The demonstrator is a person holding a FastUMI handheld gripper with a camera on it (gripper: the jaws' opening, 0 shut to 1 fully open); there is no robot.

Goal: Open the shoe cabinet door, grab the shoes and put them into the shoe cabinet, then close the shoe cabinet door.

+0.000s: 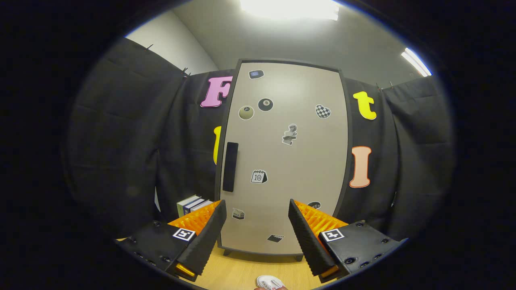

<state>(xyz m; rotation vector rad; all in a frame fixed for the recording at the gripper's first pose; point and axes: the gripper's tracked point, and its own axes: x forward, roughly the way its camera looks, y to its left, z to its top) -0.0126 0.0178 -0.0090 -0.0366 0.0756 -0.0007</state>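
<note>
The shoe cabinet (298,161) stands upright beyond my fingers, its beige door shut and covered with several stickers. A black vertical handle (230,166) sits on the door's left side, above my left fingertip. My gripper (257,206) is open, its orange and black fingers spread wide with nothing between them, pointing at the lower part of the door. A small white shoe (269,282) with a red trim lies on the wooden table below and between the fingers, partly cut off.
The cabinet rests on short feet on a light wooden table (242,272). Some books (192,204) stand to the left of the cabinet, behind my left finger. Black cloth walls close in on both sides and behind.
</note>
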